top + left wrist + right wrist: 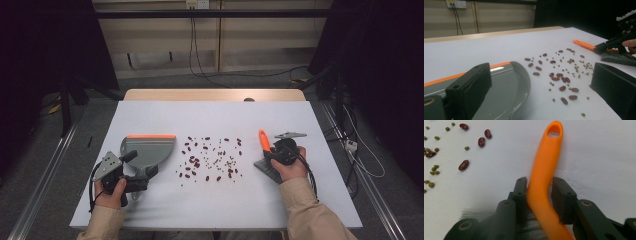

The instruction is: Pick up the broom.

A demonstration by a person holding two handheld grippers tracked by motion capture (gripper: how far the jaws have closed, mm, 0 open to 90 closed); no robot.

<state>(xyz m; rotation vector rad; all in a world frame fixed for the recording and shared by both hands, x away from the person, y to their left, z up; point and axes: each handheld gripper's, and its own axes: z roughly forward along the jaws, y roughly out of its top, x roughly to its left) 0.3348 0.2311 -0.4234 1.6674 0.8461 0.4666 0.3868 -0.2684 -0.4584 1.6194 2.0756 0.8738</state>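
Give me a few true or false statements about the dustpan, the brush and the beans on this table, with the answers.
1. The brush has an orange handle. True.
2. The beans already lie inside the dustpan. False: they are scattered on the table between dustpan and brush.
3. The right gripper has its jaws on either side of the brush handle. True.
4. The dustpan's front edge is blue. False: it is orange.
5. All the beans are alike. False: large dark red ones are mixed with small green ones.
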